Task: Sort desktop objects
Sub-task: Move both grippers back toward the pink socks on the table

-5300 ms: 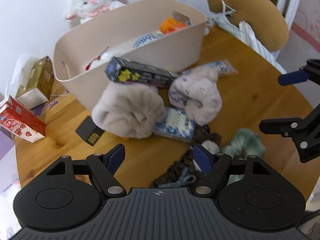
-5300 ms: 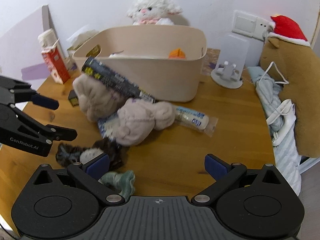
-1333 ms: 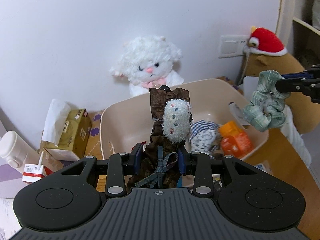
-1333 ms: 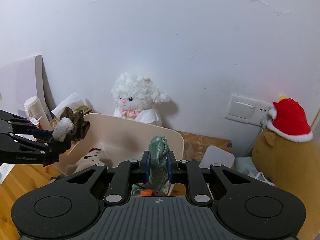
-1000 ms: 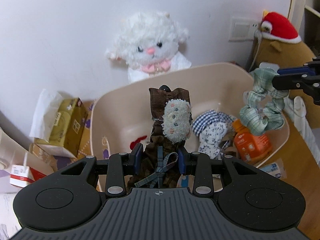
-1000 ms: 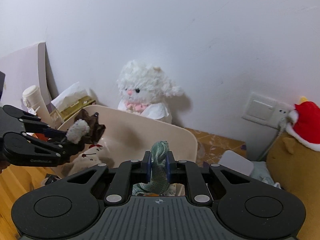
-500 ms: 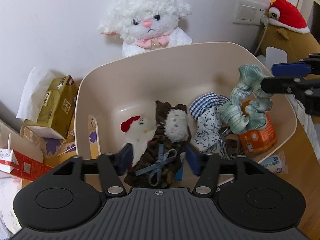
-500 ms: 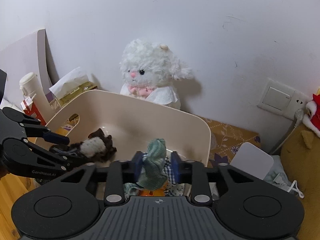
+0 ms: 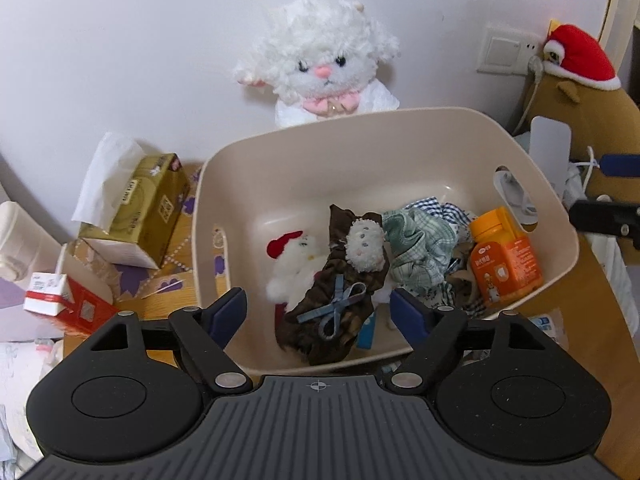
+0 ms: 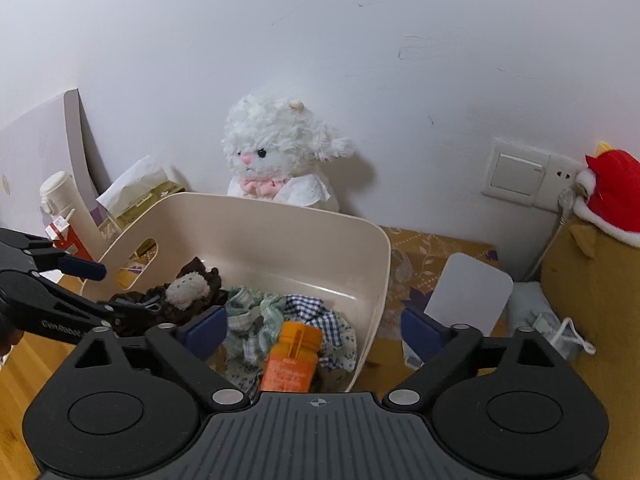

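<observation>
A beige bin (image 9: 304, 136) (image 10: 280, 216) stands against the wall. Inside it lie a brown scrunchie with a white fuzzy patch (image 9: 340, 280) (image 10: 176, 292), a green plaid scrunchie (image 9: 420, 244) (image 10: 252, 312), an orange bottle (image 9: 504, 260) (image 10: 294, 356), checked cloth (image 10: 320, 312) and a small white plush with a red hat (image 9: 292, 256). My left gripper (image 9: 318, 312) hangs over the bin's near edge, its jaws opening wide, the brown scrunchie lying loose below them. My right gripper (image 10: 314, 326) is above the bin's right part, jaws opening, nothing pinched between them.
A white lamb plush (image 9: 320, 64) sits behind the bin. A tissue box (image 9: 136, 208) and a red-white carton (image 9: 60, 300) are on the left. A brown plush with a red hat (image 10: 600, 240) and a white stand (image 10: 468, 292) are on the right, below a wall switch (image 10: 516, 176).
Both grippers opened. The brown scrunchie dropped from the left one into the bin, and the green plaid scrunchie fell from the right one beside it. Both views tilted down toward the bin.
</observation>
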Demonstrator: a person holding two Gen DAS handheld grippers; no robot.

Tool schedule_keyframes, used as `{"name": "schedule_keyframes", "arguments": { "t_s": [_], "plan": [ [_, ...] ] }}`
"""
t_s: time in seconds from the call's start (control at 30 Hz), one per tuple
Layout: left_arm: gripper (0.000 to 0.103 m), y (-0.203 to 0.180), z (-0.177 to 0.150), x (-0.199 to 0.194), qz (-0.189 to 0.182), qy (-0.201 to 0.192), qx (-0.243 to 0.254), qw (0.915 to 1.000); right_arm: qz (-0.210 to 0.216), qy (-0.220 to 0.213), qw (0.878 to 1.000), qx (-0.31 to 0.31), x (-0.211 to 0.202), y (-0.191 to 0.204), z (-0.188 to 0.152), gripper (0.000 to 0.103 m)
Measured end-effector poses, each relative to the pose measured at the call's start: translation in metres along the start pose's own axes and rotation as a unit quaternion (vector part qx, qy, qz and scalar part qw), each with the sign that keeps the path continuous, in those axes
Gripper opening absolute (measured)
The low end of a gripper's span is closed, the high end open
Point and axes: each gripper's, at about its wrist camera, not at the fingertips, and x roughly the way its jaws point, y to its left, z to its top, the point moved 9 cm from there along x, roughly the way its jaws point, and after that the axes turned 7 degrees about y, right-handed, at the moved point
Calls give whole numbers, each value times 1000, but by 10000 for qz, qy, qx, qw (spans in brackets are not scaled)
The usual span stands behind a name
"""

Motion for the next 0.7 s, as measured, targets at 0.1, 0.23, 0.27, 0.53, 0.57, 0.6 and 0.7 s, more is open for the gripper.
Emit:
{"name": "schedule_keyframes", "arguments": {
  "t_s": [0.1,0.23,0.27,0.53,0.57,0.6,0.7],
  "plan": [
    [81,-1,-8,-11,34,-139,147,9998,20,26,10000,-1,-5,5,-10,103],
    [81,-2,-20,-21,77,-114,177,9997,35,147,9999,-63,-8,15,-26,103],
    [81,-2,-24,-24,56,-113,159,9998,41,168,9998,-76,-10,17,-30,103],
    [81,-9,-57,-47,-68,30,-55,10000,113,319,9993,-132,-21,36,-58,103],
    [82,-11,-63,-49,-88,65,-68,9999,122,345,9992,-151,-22,38,-61,103],
    [82,-12,-69,-50,-95,132,-125,9998,128,379,9990,-184,-23,40,-65,103],
    [82,-16,-91,-51,-132,412,-354,9984,115,499,9981,-334,-26,45,-78,103]
  ]
}}
